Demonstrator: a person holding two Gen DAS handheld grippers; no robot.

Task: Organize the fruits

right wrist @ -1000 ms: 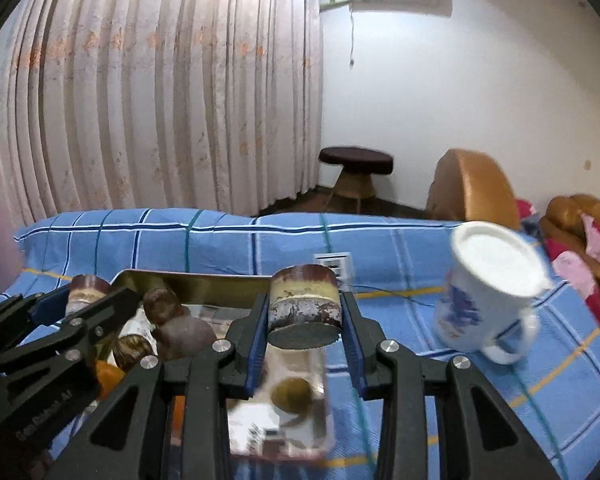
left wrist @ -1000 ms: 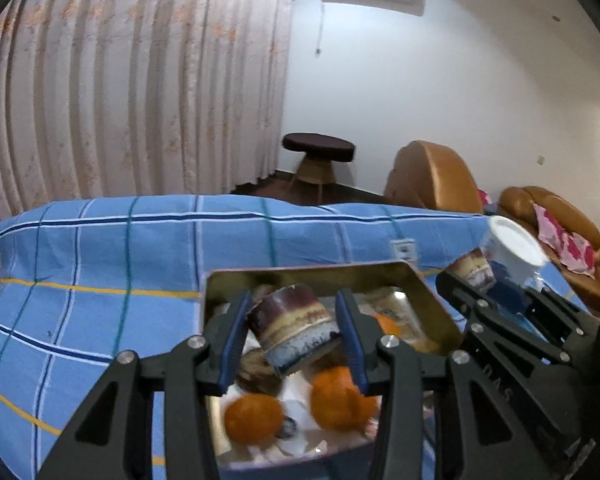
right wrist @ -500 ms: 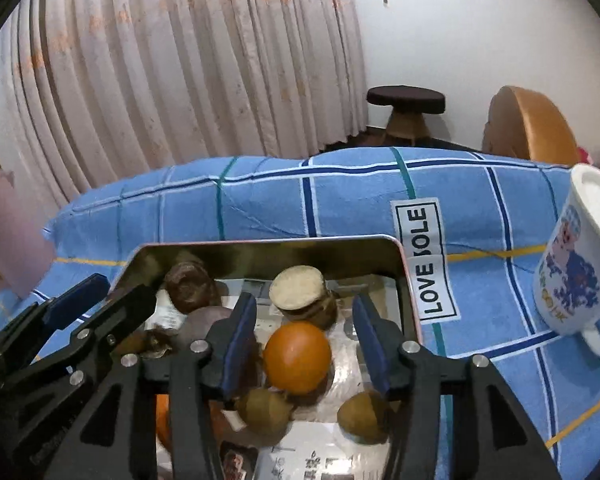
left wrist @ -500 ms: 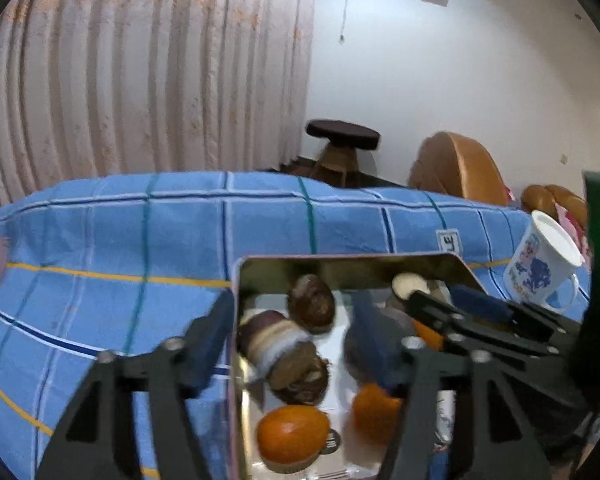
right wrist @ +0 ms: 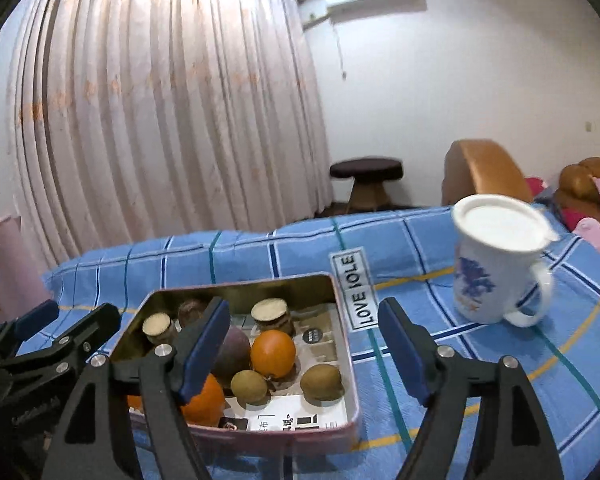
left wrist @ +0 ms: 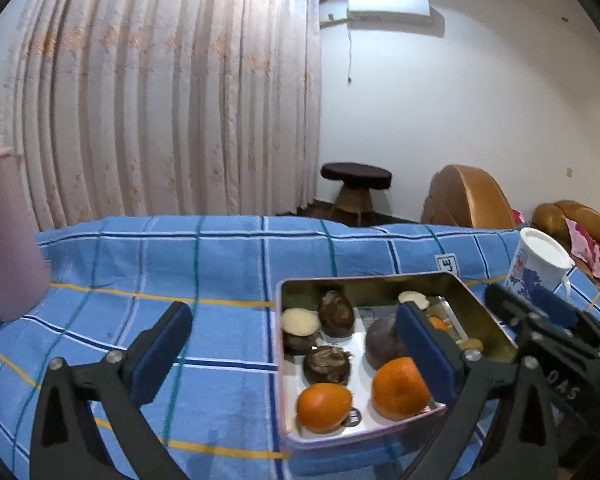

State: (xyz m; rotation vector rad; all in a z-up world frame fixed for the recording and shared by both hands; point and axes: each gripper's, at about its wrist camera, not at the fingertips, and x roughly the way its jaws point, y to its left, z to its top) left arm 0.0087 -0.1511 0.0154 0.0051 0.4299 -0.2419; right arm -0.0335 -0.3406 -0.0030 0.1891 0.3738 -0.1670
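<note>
I hold both grippers, left gripper and right gripper, released and empty, jaws just opened, with the fruit tin directly ahead between them.

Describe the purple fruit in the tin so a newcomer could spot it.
On the blue checked cloth sits a shallow metal tin of fruit. Near its middle, touching the orange, lies the purple fruit: the only smooth, dull purple one, larger than the two small brown-green fruits in front.
</note>
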